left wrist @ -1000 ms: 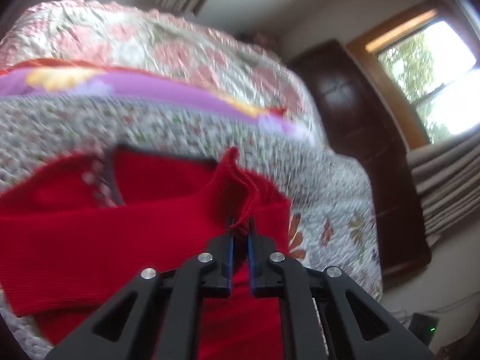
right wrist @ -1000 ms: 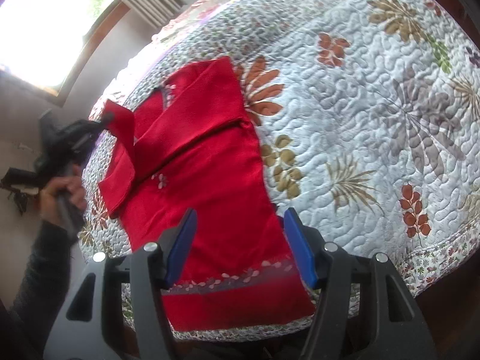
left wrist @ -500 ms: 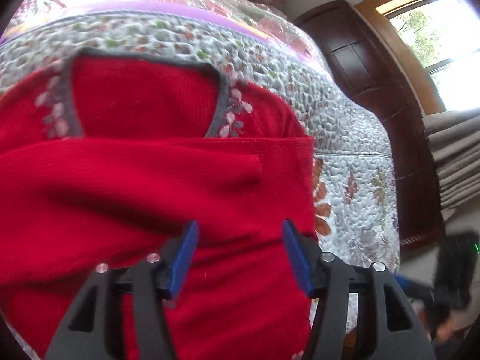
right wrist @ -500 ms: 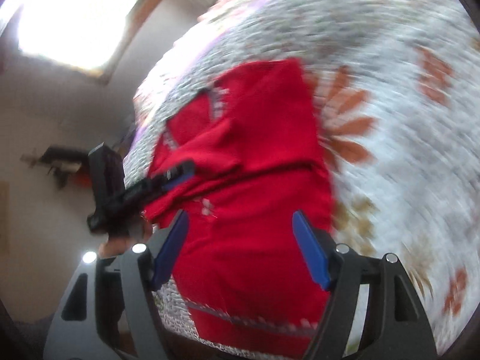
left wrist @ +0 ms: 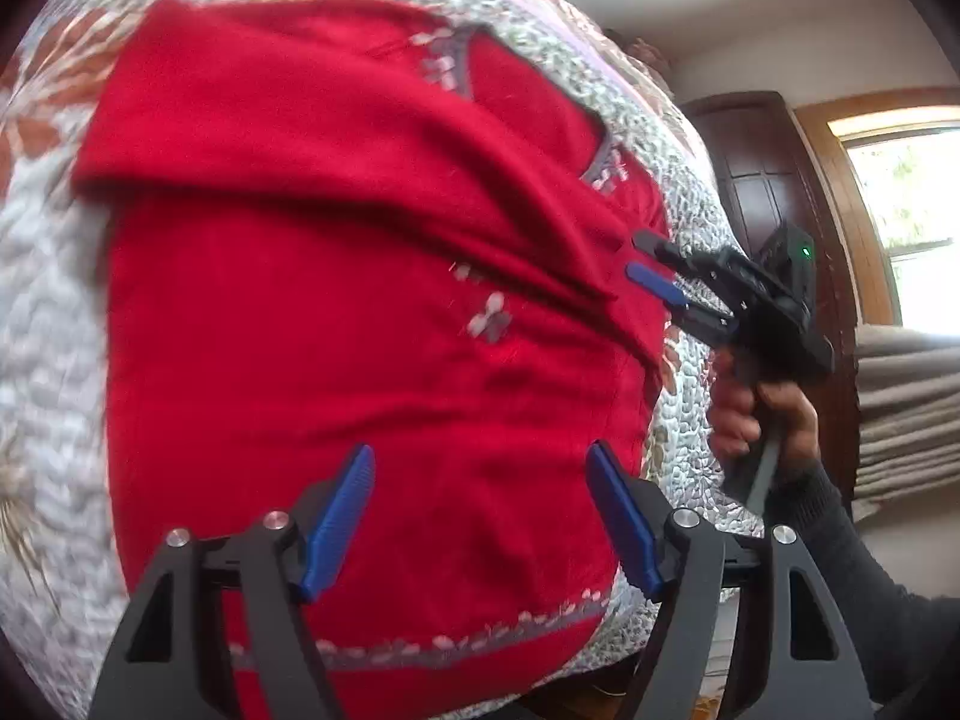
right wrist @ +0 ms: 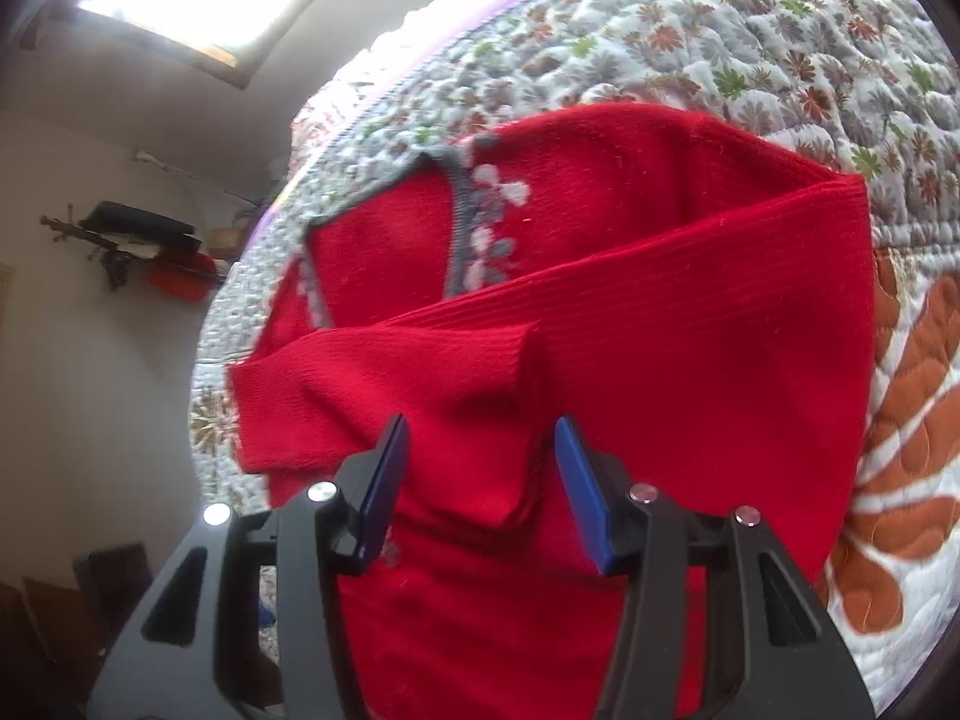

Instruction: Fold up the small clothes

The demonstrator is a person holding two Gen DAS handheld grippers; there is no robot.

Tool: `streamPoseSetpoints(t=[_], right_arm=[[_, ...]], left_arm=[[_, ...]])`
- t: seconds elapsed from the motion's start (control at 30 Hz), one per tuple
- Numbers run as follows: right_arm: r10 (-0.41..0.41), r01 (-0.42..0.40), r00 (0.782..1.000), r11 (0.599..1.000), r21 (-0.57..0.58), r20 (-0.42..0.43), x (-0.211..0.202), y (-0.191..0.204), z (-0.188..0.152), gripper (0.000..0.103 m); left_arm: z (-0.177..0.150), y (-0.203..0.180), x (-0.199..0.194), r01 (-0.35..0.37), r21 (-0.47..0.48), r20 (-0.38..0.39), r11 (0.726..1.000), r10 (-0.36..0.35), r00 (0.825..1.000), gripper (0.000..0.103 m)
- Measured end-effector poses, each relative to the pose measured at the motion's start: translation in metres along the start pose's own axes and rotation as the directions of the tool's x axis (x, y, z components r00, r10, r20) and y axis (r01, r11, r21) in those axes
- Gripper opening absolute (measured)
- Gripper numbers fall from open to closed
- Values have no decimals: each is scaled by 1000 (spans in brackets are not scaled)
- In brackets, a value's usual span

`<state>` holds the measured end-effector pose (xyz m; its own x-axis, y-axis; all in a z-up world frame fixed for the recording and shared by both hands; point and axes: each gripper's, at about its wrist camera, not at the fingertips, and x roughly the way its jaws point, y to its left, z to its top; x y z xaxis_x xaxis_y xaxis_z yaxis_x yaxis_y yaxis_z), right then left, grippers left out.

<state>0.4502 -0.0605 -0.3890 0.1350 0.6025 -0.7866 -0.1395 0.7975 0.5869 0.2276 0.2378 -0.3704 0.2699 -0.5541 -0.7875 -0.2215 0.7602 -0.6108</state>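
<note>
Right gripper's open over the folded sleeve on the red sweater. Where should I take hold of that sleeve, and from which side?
Take the sleeve at its cuff end, the loose ribbed end lying between the right gripper fingers. Come down from above along the camera's line, one finger on either side of the raised fold. That end stands proud of the red sweater body, so it should pinch without catching the layer beneath.

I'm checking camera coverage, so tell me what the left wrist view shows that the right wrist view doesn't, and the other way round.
Only the left wrist view shows the sweater's bottom hem trim, the dark wooden door, the curtain, and the person's hand holding the right gripper from the side. Only the right wrist view shows the wall shelf with clutter and the large orange leaf print on the quilt. Both show the red sweater, its grey V-neck trim, the sleeves folded across its chest, the floral quilt, and open jaws on both grippers; the left gripper appears only in its own view.
</note>
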Motion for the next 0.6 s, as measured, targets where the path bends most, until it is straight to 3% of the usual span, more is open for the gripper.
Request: streamPoseSetpoints(t=[0.27, 0.43, 0.53, 0.6], right_arm=[[-9, 10, 1000, 1000, 12, -12, 15, -3, 7, 50], [13, -12, 999, 1000, 28, -29, 19, 2, 10, 39], [37, -36, 999, 999, 35, -34, 20, 2, 12, 38], [49, -48, 998, 998, 30, -42, 21, 1, 14, 33]], left_arm=[[-15, 13, 4, -9, -54, -30, 999, 8, 1000, 73], [-8, -4, -9, -91, 2, -29, 996, 91, 995, 73], [0, -25, -16, -182, 85, -8, 980, 183, 983, 73], [4, -34, -19, -202, 105, 2, 974, 203, 979, 73]])
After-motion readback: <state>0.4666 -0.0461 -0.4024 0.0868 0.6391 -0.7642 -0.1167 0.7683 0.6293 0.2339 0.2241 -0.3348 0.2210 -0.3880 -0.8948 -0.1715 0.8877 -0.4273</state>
